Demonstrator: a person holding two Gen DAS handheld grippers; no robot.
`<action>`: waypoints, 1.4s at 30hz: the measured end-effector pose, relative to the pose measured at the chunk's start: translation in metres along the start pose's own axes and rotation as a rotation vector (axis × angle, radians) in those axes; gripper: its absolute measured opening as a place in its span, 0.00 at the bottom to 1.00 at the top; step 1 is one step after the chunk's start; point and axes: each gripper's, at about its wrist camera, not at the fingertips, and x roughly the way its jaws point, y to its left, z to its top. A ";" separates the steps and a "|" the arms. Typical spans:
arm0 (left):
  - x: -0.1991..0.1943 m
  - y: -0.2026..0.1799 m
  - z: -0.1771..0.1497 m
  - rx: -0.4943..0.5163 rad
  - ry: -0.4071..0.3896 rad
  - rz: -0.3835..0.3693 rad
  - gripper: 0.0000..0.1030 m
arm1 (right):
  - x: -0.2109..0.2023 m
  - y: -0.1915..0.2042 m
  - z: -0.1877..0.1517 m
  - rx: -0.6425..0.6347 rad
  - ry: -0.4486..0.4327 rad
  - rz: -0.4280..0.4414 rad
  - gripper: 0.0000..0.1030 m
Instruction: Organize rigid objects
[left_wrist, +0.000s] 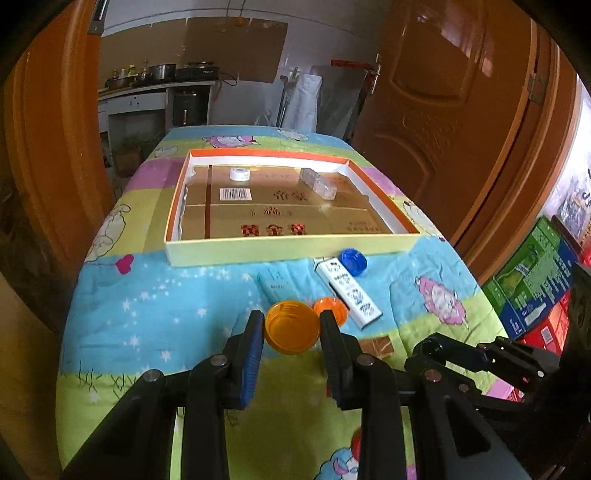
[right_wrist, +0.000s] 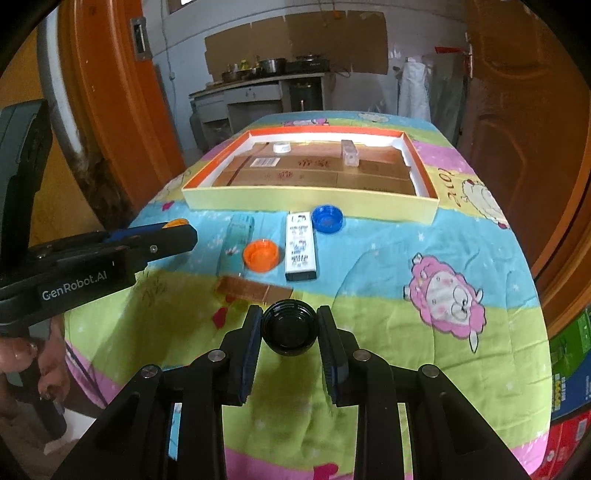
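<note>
My left gripper (left_wrist: 291, 325) is shut on a yellow-orange cap (left_wrist: 291, 326) above the cloth. My right gripper (right_wrist: 289, 325) is shut on a black cap (right_wrist: 289, 328). An orange cap (right_wrist: 260, 254), a white printed box (right_wrist: 301, 245) and a blue cap (right_wrist: 327, 218) lie on the cloth in front of a shallow tray (right_wrist: 310, 201). In the tray lie a white tape roll (right_wrist: 282, 147) and a clear plastic block (right_wrist: 349, 153). A clear tube (right_wrist: 236, 236) and a brown flat box (right_wrist: 251, 290) also lie on the cloth.
The table carries a cartoon-print cloth (right_wrist: 424, 240). Orange wooden doors (left_wrist: 443, 92) stand at left and right. Stacked cartons (left_wrist: 535, 288) sit beside the table at right. A kitchen counter (right_wrist: 258, 85) is at the back.
</note>
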 end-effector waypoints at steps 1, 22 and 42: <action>0.001 0.000 0.002 -0.002 -0.001 -0.001 0.30 | 0.001 0.000 0.002 0.002 -0.002 0.001 0.30; 0.024 -0.004 0.047 -0.020 -0.021 0.061 0.30 | 0.022 -0.012 0.050 0.019 -0.035 0.021 0.30; 0.055 0.006 0.084 -0.024 -0.022 0.150 0.30 | 0.051 -0.036 0.100 0.052 -0.063 0.007 0.30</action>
